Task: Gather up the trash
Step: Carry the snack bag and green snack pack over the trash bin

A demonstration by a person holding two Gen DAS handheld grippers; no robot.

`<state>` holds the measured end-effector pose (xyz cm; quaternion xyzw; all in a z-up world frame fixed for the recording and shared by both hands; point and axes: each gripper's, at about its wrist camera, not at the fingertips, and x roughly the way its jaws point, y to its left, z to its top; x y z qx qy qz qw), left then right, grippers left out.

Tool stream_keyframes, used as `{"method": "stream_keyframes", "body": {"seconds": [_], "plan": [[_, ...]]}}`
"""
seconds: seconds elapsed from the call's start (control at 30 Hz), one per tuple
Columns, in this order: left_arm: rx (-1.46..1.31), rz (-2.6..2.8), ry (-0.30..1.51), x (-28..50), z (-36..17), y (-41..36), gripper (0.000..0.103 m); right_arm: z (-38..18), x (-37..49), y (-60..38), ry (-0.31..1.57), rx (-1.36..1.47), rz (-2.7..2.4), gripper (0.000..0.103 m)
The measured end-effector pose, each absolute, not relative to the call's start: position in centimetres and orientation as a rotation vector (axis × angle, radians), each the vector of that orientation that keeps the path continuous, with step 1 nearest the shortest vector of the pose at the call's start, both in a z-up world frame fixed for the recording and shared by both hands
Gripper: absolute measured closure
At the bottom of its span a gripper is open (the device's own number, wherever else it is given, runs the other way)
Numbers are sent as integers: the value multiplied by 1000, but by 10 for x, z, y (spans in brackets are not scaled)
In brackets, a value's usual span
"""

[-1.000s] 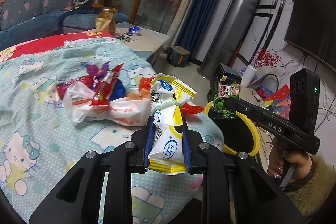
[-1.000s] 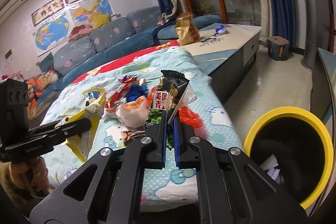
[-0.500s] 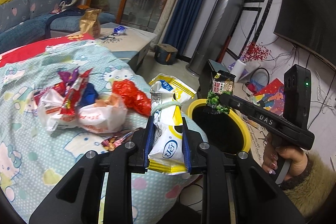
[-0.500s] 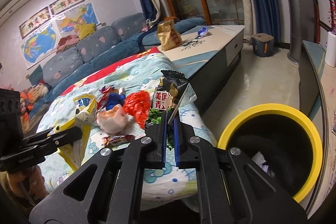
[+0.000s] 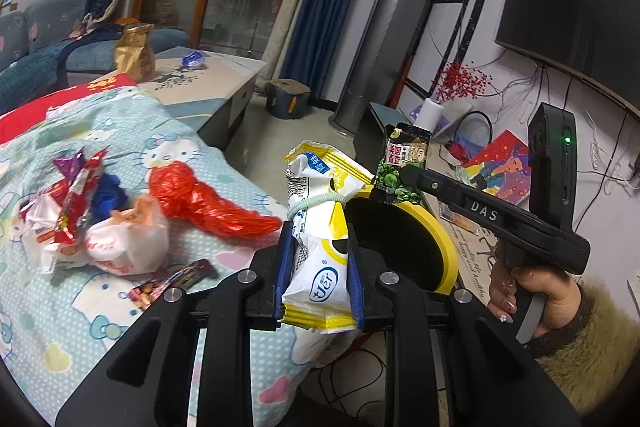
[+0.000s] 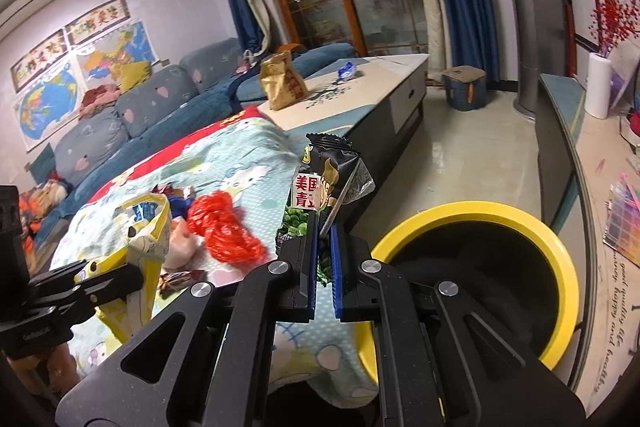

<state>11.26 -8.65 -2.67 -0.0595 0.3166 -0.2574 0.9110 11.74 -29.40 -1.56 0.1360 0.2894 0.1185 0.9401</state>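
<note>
In the left wrist view, the left gripper [image 5: 318,259] squeezed the yellow and white bag [image 5: 316,227], and the yellow bin [image 5: 440,247] had come closer, past the bed's [image 5: 60,307] corner. In the right wrist view, the right gripper [image 6: 323,263] pinched the green pea packet [image 6: 320,187] beside the bin's [image 6: 472,215] rim, nearer than before, so both bits of trash looked almost ready to drop in.

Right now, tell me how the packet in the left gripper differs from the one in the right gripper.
The yellow-and-white packet is bulky and cinched with a pale band; the black-and-green snack packet is flat and unbound. The left gripper stands partly apart around the first; the right gripper is nearly shut on the second. Both are clamped upright near the yellow-rimmed bin.
</note>
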Motion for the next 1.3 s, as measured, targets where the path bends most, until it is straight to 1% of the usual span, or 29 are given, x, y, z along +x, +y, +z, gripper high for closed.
{"method": "stream_keyframes", "body": {"seconds": [0.57,1.3], "plan": [[-91,-602,652,119,-30,-136,80,-31,120,-333,607,322,118,100],[-42,-674,694,132,-58,-198,80,-72,127,-386,689,384,-18,100]]}}
